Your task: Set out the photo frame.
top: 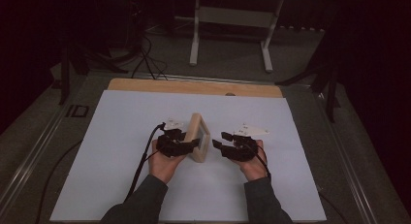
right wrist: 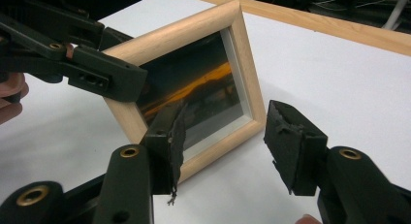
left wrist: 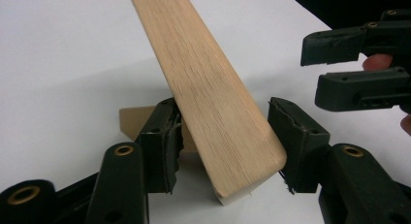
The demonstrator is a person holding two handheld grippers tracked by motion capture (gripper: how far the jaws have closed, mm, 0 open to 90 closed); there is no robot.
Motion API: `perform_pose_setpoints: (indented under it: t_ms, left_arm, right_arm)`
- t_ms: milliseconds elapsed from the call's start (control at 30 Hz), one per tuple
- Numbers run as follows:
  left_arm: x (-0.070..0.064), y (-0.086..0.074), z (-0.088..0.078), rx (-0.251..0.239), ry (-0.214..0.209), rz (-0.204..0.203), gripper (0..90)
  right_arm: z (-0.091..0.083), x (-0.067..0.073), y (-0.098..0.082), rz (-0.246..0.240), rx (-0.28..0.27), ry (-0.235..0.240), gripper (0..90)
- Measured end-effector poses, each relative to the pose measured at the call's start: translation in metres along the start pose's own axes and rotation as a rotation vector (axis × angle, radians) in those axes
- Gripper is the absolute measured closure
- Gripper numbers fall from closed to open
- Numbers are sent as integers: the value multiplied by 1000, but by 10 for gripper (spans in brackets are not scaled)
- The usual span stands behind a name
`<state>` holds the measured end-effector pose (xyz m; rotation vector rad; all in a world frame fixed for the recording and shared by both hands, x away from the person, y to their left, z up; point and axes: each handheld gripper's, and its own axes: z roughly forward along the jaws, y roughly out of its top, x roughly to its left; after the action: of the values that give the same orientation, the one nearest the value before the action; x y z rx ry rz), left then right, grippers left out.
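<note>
Pale matt wood frame (right wrist: 194, 83) with glossy glass pane (right wrist: 198, 88) — matt black plastic tongs (left wrist: 225, 146).

**Frame in the middle, a gripper on each side**

So the picture frame (top: 197, 138) stands on edge on the sheet (top: 121, 185) that covers most of the table (top: 194, 86), about in the middle. The left gripper (top: 193, 143) is just left of it, jaws straddling the near end of the frame. The right gripper (top: 220, 140) sits to the right, close but apart. Behind the table, a stand (top: 232, 20) is on the floor.
</note>
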<state>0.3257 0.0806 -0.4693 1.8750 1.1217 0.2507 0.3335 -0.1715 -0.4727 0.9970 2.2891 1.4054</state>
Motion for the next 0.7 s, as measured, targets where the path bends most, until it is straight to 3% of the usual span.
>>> perform_pose_setpoints:
  t_ms: [700]
  left_arm:
    - [-2, 1, 0, -1, 4, 7, 525]
  right_arm:
    - [-5, -1, 3, -1, -20, -3, 488]
